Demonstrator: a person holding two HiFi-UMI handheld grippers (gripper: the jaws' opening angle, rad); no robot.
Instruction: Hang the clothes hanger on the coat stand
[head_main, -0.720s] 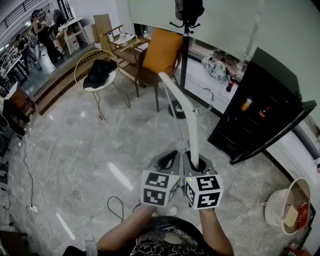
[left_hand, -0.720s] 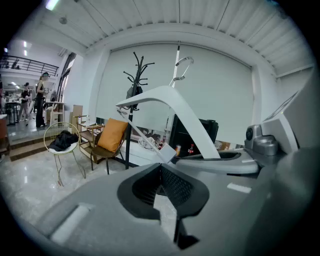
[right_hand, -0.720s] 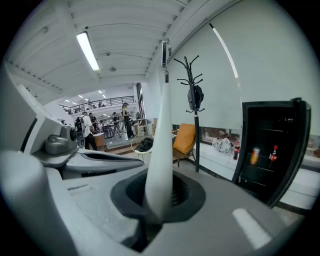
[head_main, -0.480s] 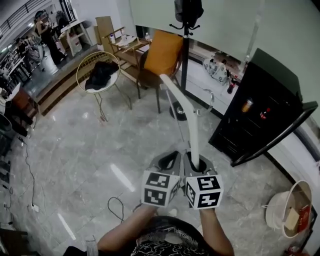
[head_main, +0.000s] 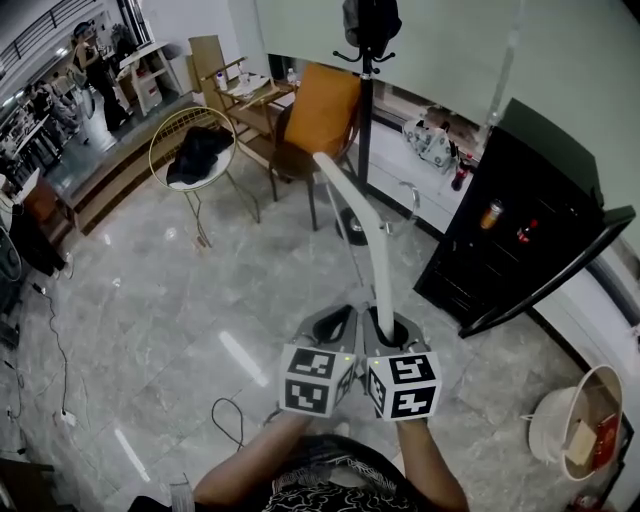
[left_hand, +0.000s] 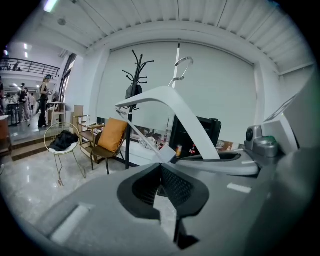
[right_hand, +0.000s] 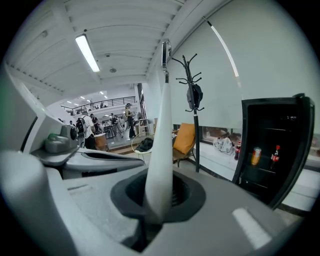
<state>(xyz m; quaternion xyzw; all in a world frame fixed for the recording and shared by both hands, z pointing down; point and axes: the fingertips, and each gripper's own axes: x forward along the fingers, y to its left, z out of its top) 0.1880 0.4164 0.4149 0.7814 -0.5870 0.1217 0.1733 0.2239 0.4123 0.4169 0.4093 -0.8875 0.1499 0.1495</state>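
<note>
Two tools sit out in front, side by side, almost touching. The right tool (head_main: 385, 325) is pinching one end of the white clothes hanger (head_main: 370, 235), which rises up and forward from its jaws with the metal hook (left_hand: 183, 66) at the top. The left tool (head_main: 336, 322) is pressed together with nothing in it. The coat stand (head_main: 367, 110) is well ahead across the floor, beside the orange chair (head_main: 325, 100), and a dark bag (head_main: 372, 20) hangs from its upper pegs.

This looks like the carry, with the hang itself not yet begun. A hold on one end lets the hanger swing, so the grip wants to be firm. Best to close in, lift the hook above a free peg away from the bag, and lower it on before letting go.
</note>
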